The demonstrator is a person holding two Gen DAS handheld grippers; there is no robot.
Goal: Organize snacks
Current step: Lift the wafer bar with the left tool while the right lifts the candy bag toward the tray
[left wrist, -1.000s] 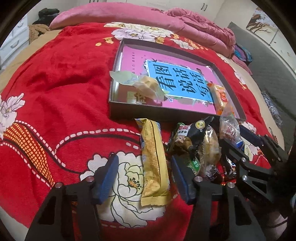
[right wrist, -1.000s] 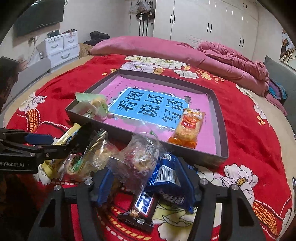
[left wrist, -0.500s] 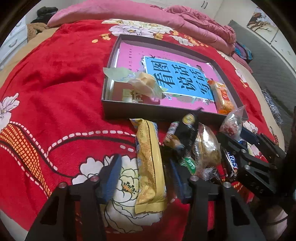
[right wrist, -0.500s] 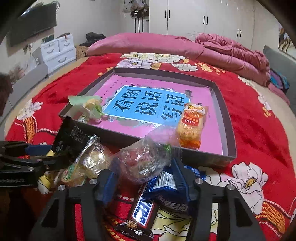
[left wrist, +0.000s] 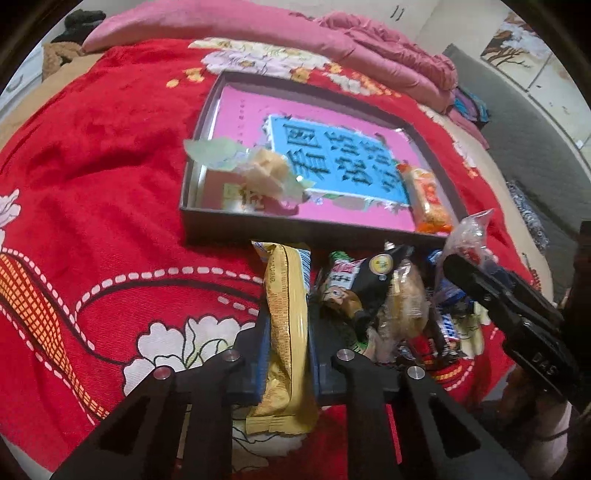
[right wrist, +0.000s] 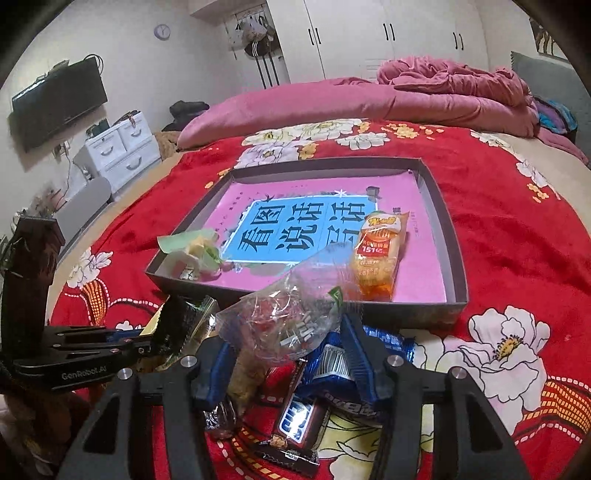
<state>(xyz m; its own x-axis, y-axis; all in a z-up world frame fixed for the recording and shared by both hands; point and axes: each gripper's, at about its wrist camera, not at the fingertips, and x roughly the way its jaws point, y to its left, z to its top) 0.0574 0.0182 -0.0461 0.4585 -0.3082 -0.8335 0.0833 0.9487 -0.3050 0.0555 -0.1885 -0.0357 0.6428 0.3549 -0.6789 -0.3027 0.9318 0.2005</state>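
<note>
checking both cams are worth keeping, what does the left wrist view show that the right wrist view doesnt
Only the left wrist view: the left gripper shut on the long yellow packet, and a framed picture on the wall.

Only the right wrist view: the right gripper with a clear bag between its fingers, a wall TV, a white drawer unit, a wardrobe and a wall clock.

Both: the grey tray on the red floral blanket, the orange snack pack in it, and the pink quilt.
</note>
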